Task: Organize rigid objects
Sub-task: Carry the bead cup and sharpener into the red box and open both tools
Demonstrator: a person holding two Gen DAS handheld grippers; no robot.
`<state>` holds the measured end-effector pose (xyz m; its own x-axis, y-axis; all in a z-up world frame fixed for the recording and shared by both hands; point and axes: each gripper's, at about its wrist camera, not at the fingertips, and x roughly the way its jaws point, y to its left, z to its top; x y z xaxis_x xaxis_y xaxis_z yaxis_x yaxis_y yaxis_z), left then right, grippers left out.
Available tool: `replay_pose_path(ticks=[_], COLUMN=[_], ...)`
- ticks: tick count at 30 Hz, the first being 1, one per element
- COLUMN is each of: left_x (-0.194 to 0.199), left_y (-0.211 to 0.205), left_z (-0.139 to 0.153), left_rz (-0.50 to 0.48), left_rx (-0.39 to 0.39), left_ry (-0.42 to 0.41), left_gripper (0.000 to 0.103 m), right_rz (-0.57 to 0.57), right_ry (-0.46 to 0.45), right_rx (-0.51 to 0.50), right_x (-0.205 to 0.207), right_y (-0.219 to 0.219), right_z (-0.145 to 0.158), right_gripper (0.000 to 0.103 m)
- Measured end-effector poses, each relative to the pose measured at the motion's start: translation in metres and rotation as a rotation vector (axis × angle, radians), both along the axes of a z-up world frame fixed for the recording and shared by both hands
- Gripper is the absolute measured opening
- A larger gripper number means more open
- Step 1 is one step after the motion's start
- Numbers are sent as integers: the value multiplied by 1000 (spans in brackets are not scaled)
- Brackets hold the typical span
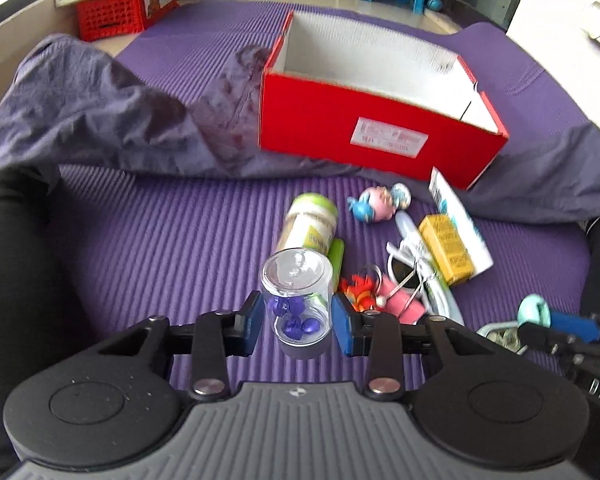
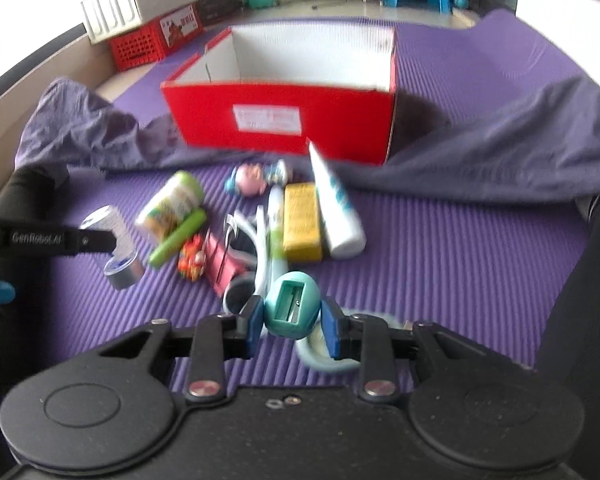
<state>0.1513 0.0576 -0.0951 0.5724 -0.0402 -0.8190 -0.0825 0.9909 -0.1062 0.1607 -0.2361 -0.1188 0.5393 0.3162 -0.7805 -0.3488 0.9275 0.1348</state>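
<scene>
My left gripper is shut on a clear plastic jar with purple beads inside, held off the purple mat. The same jar appears at the left of the right wrist view. Between the blue pads of my right gripper sits a teal pencil sharpener, gripped and raised. An open red box with a white inside stands beyond both. In front of it lie a green-capped bottle, a yellow carton, a white tube and a pink toy figure.
White sunglasses, a green marker, an orange toy and a pink item crowd the mat's middle. Crumpled purple cloth lies left of and behind the box. A red crate stands far left. A person's black-clad legs flank the mat.
</scene>
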Motion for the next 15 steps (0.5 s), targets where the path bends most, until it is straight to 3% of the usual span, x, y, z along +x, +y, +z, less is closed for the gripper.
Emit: replay_pose_path(ticks=[15], left_x=[52], left_y=[22], left_z=[77], left_rz=[-16], left_rx=[-15], left_ry=[-134], left_gripper=[36], right_rz=[14], right_ry=[-107], right_rx=[26], right_x=[74], right_y=[0], right_z=[64], right_gripper=[30])
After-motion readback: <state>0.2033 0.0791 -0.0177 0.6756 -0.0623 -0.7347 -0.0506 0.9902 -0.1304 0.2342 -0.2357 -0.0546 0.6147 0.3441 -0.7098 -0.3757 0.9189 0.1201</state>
